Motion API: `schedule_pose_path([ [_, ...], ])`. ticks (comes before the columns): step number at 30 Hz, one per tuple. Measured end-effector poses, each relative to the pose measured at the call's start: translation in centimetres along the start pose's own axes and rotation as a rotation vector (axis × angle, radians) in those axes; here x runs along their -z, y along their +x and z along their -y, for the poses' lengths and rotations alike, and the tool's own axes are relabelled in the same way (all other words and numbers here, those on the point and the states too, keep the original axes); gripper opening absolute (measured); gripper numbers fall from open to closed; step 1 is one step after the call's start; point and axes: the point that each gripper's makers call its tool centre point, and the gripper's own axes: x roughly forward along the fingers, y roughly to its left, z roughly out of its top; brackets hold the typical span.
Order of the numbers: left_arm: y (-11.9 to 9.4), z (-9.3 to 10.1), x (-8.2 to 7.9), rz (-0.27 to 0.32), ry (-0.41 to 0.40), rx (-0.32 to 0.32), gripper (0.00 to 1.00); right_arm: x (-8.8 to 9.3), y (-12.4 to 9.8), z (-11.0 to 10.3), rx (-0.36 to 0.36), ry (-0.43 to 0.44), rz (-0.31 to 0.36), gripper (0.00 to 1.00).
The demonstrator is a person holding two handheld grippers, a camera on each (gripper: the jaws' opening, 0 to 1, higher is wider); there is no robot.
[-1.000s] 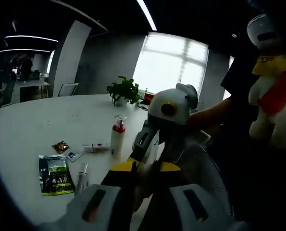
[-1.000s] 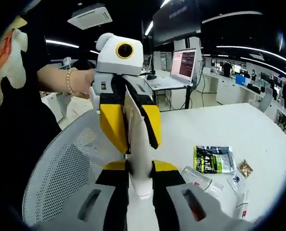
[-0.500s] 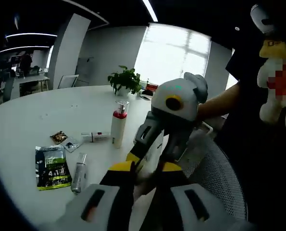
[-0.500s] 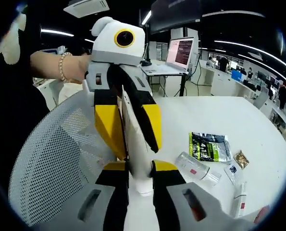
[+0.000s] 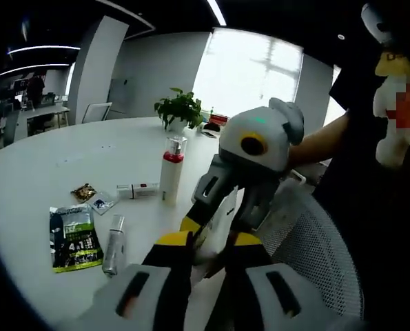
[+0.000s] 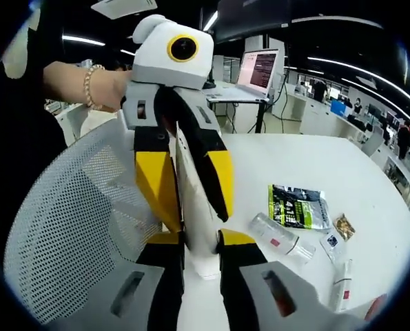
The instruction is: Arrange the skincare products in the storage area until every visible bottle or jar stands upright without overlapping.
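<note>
Two tongs meet over the worktop edge, beside a white mesh chair. Both the left tongs and the right tongs are clenched on one white tube between them.

On the worktop:
- pump bottle, white with red collar, upright, well in from the near edge;
- small white tube, lying flat just beside the pump bottle;
- clear bottle, lying flat near the edge;
- green sachet, flat, touching the clear bottle;
- two small packets, flat;
- potted plant, far edge.
</note>
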Motion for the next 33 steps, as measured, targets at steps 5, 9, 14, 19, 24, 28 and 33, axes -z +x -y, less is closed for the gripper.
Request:
schedule_pose_path([
  [5,0.2,-0.3,-0.1,-0.013,0.013,-0.001,0.12,-0.1,0.0,0.2,-0.011,0.02,0.015,0.19],
  [9,0.5,-0.6,-0.1,-0.037,0.039,0.006,0.11,0.0,0.1,0.5,-0.027,0.017,0.015,0.19],
  [14,0.6,-1.0,-0.1,-0.055,0.066,0.017,0.1,0.2,0.2,0.7,-0.014,0.008,0.007,0.2],
  [19,0.6,-1.0,0.0,-0.067,0.101,0.034,0.08,0.1,0.3,0.9,0.005,0.035,0.021,0.23],
  [24,0.6,-1.1,-0.1,-0.059,0.127,0.043,0.07,0.8,0.1,1.1,0.038,0.074,0.022,0.3],
  [28,0.6,-1.2,-0.1,-0.042,0.182,0.039,0.06,1.4,-0.5,1.2,0.07,0.097,0.014,0.33],
  [33,1.0,-1.7,-0.2,-0.022,0.229,0.035,0.06,2.2,-1.3,1.5,0.117,0.133,0.013,0.36],
])
